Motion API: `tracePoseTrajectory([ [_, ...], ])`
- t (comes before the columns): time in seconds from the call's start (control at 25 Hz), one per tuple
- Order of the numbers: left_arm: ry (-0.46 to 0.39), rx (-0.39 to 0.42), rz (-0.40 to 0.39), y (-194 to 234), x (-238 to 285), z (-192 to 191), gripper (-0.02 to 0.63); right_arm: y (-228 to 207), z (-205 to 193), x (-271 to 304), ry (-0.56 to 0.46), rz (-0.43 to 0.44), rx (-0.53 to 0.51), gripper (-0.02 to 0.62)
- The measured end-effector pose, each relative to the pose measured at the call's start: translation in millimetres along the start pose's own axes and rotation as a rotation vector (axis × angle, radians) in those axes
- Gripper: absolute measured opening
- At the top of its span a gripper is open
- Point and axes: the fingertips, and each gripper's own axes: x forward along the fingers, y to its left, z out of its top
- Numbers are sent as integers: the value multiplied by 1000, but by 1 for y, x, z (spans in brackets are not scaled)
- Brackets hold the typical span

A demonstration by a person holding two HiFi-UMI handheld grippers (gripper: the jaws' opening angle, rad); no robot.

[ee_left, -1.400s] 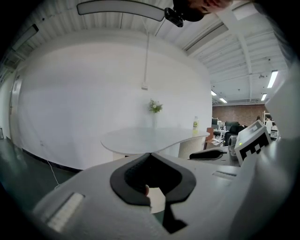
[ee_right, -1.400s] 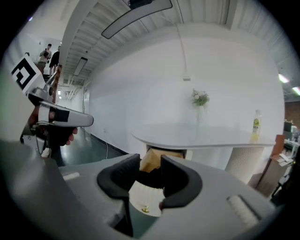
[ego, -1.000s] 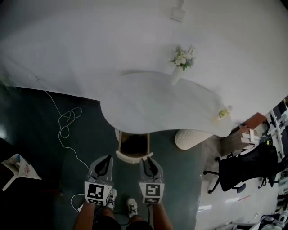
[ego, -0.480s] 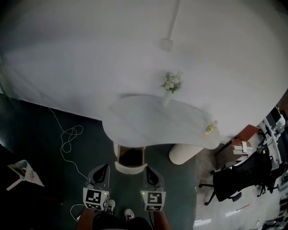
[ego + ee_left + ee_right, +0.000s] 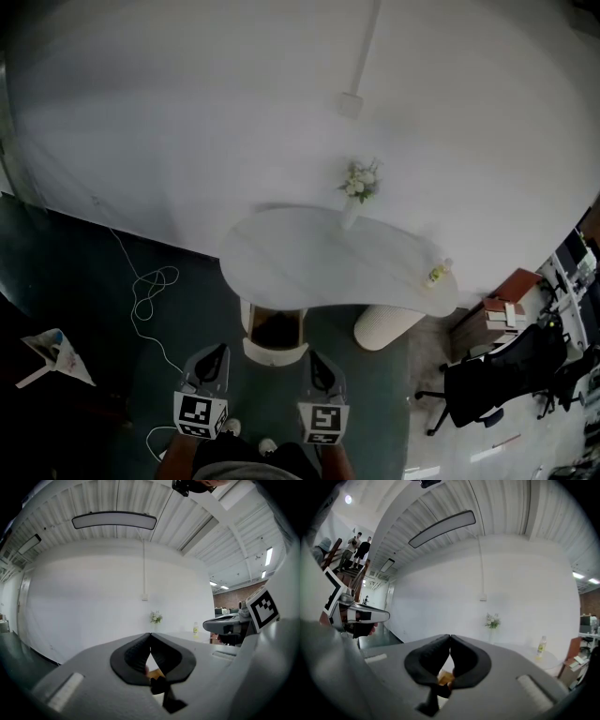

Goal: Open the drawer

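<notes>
In the head view, a cream drawer (image 5: 275, 351) stands pulled out from under the curved white table (image 5: 309, 267), its dark inside showing. My left gripper (image 5: 215, 355) and right gripper (image 5: 319, 362) hang side by side just in front of the drawer's front panel, apart from it. Both are shut with nothing between the pads. In the left gripper view the left gripper (image 5: 150, 634) points level at the table across the room, its pads meeting at the tips. The right gripper (image 5: 450, 637) shows the same in its own view.
A vase of flowers (image 5: 359, 183) and a small bottle (image 5: 435, 274) stand on the table. A white ribbed pedestal (image 5: 386, 325) sits right of the drawer. A white cable (image 5: 150, 286) loops on the dark floor at left. An office chair (image 5: 492, 375) stands at right.
Both grippers have drawn back from the drawer and sit lower in the head view. Their jaws look narrower than a second ago. The drawer stays open.
</notes>
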Motion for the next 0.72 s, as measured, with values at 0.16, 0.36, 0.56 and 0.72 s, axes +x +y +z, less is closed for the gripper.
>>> tracePoseTrajectory([
  [0.16, -6, 0, -5, -2, 2, 3, 11, -2, 6, 1, -13, -6, -4, 5],
  [0.36, -6, 1, -3, -3, 3, 4, 11, -4, 5, 1, -13, -9, -7, 5],
  [0.56, -3, 3, 0, -3, 4, 4, 11, -2, 4, 3, -15, 1, 2, 5],
  [0.72, -3, 3, 5, -1, 7, 5, 11, -2, 4, 6, -15, 6, 1, 5],
])
